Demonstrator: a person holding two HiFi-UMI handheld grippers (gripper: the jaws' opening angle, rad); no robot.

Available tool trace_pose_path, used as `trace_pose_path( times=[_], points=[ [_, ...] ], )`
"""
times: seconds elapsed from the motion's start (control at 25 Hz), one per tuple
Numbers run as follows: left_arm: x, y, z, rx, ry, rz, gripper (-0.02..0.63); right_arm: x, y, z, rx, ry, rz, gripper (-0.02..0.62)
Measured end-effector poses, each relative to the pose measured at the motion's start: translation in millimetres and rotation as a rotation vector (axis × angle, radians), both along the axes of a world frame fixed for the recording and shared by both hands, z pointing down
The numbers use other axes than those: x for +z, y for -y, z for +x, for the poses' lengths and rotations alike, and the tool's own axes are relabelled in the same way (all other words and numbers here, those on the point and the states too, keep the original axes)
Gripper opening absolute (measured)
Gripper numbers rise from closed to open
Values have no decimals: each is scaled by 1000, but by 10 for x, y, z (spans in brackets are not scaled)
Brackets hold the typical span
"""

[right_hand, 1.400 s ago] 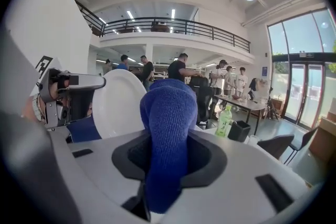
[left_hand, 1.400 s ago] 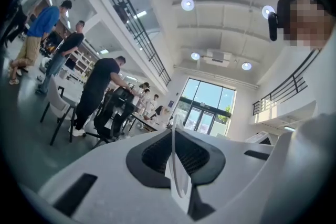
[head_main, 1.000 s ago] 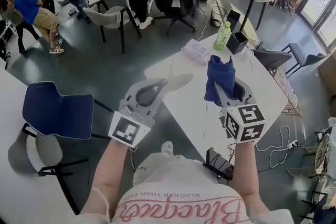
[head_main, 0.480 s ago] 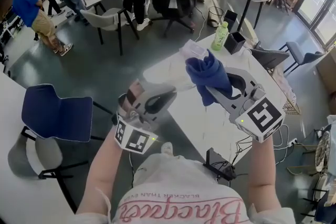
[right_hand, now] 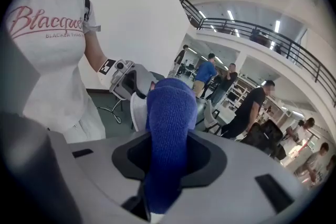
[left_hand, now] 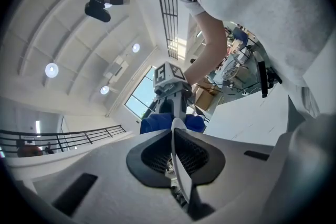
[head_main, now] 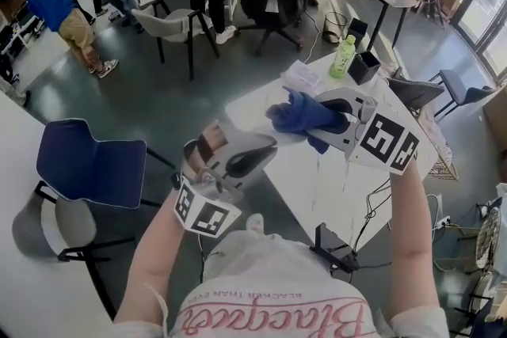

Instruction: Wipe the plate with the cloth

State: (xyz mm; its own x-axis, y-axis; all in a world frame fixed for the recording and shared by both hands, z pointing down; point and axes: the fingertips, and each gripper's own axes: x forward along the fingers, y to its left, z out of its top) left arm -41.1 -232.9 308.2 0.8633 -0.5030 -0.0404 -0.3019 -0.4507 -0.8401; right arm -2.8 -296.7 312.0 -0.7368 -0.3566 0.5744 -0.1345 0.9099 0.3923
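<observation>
A white plate point(head_main: 265, 140) is held edge-on above the table's near corner, and my left gripper point(head_main: 252, 156) is shut on its rim. In the left gripper view the plate point(left_hand: 179, 168) shows as a thin white edge pinched between the jaws. My right gripper point(head_main: 323, 119) is shut on a bunched blue cloth point(head_main: 301, 113), which reaches left and meets the far end of the plate. In the right gripper view the cloth point(right_hand: 168, 134) fills the gap between the jaws, with the plate point(right_hand: 138, 110) and the left gripper point(right_hand: 126, 80) just beyond it.
Below the grippers is a white table point(head_main: 325, 178) with a green bottle point(head_main: 343, 55), a black box point(head_main: 366, 66) and a clear container point(head_main: 301, 77) at its far end. A blue chair point(head_main: 91, 162) stands at the left. Several people and chairs are behind.
My right gripper has rolled and swung left, bringing the cloth from upright over the table onto the plate. My left gripper has rolled, turning the plate.
</observation>
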Motion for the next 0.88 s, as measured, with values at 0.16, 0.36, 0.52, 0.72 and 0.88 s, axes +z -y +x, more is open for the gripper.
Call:
trace_pose_path(
  times=[0.16, 0.36, 0.52, 0.72, 0.88],
  points=[
    [-35, -43, -15, 3, 4, 2, 17, 192, 122, -93, -51, -36, -67, 112],
    [-127, -78, 20, 20, -12, 9, 17, 445, 352, -193, -62, -54, -141, 112],
    [-155, -110, 104, 42, -27, 13, 18, 702, 523, -251, -34, -100, -134, 112],
    [-41, -127, 179, 52, 3, 21, 17, 506, 606, -192, -22, -80, -81, 112],
    [2, -95, 204, 52, 16, 12, 17, -14, 412, -137, -89, -40, -38, 112]
  ],
)
